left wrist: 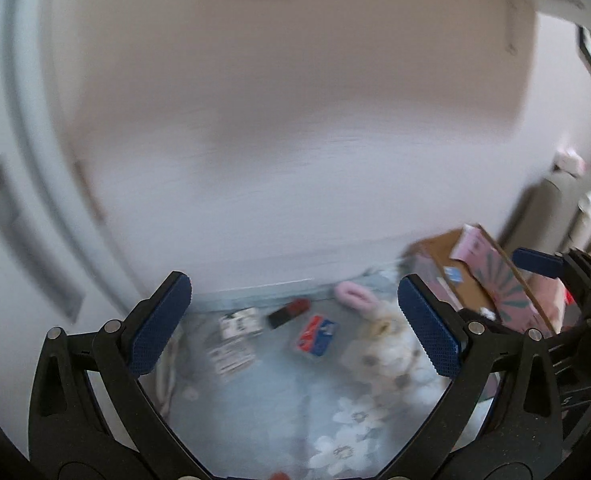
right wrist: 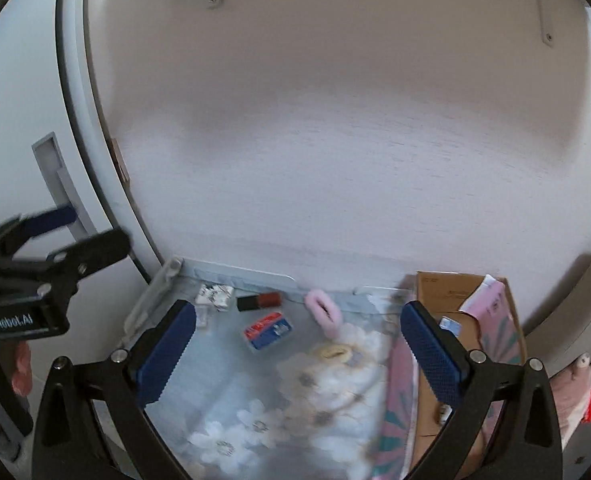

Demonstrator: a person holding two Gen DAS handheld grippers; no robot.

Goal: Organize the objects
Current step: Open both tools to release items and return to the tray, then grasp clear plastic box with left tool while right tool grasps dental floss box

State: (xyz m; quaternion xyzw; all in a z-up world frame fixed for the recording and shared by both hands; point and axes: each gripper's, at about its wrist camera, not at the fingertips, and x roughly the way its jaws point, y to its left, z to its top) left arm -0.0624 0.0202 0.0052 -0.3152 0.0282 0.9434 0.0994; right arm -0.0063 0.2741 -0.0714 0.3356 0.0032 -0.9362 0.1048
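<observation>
**Blue pads spread wide over a cluttered floral cloth**

Blue rubber lines both grippers, and both stand with their fingers well apart, holding nothing. The left gripper point(left wrist: 295, 328) hangs above the floral tablecloth point(left wrist: 255, 420), the right gripper point(right wrist: 297, 354) just beside it to the right; the right camera also catches the left tool from the side, blurred, at its left edge.

Much is hard to read. The left wrist view is smeared by motion, so the printed white packets point(left wrist: 237, 334) are only streaks, and a pale shape on the cloth could be a soft toy or just the flower print; I cannot tell which. A small cream ring point(right wrist: 334, 352) lies on the cloth in the right view.

On the cloth near the back wall lie a red-and-black tube point(right wrist: 259, 301), a pink fluffy hair tie point(right wrist: 324, 313) and a red-and-blue card box point(right wrist: 268, 330), each apart from the others.

To the right stands 1 open cardboard box point(right wrist: 435, 296), its far side cut off by the right finger. Inside it show a pink patterned packet point(right wrist: 495, 320) leaning against the wall and a small blue-and-white item point(right wrist: 449, 326); the rest of its contents are hidden.
</observation>
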